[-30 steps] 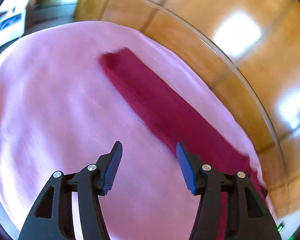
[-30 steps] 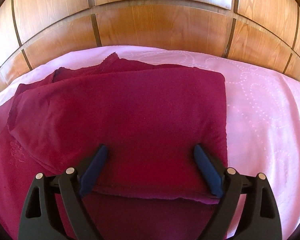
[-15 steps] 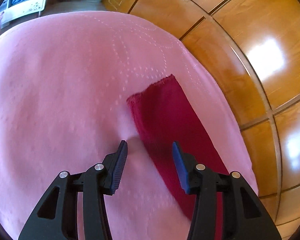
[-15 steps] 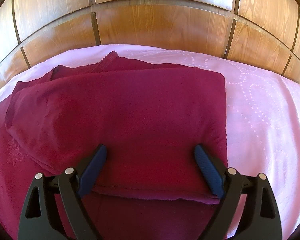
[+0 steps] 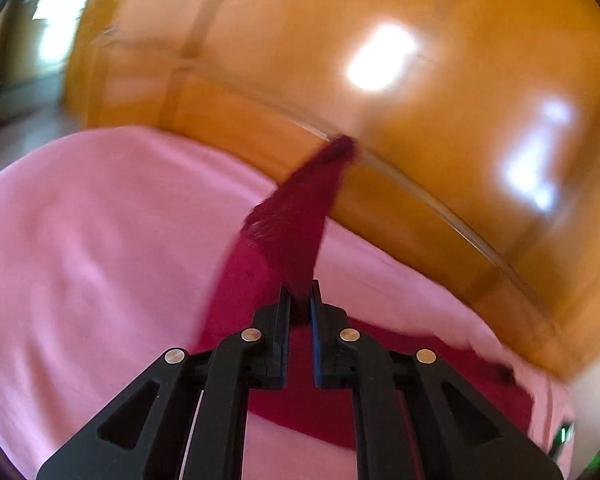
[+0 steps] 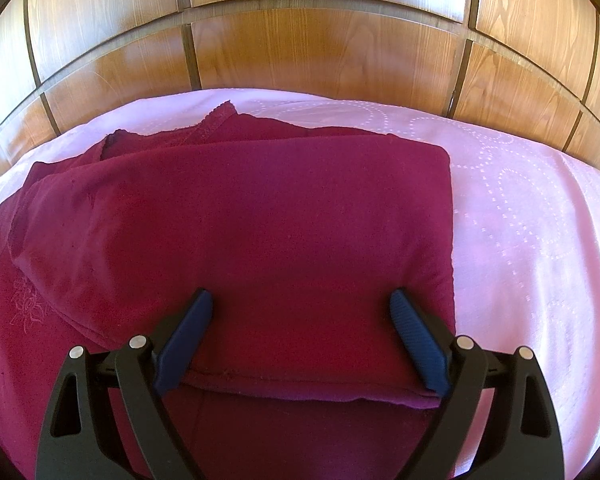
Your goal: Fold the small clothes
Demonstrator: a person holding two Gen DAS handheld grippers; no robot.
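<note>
A dark red garment (image 6: 260, 216) lies partly folded on the pink bedsheet (image 6: 532, 216), one layer doubled over the rest. My right gripper (image 6: 302, 300) rests open on the folded layer, fingers spread wide and nothing pinched. In the left wrist view my left gripper (image 5: 300, 294) is shut on a strip of the dark red garment (image 5: 296, 224). That end is lifted off the pink bedsheet (image 5: 100, 240) and stands up in front of the wooden wall; the picture is blurred by motion.
A panelled wooden headboard (image 6: 320, 52) runs along the far edge of the bed. The wooden headboard (image 5: 440, 120) also fills the upper right of the left view. Bare sheet lies right of the garment.
The left gripper has shut on the garment's end and lifted it off the sheet, swinging up toward the wood. The right gripper and the folded layer have stayed put.
</note>
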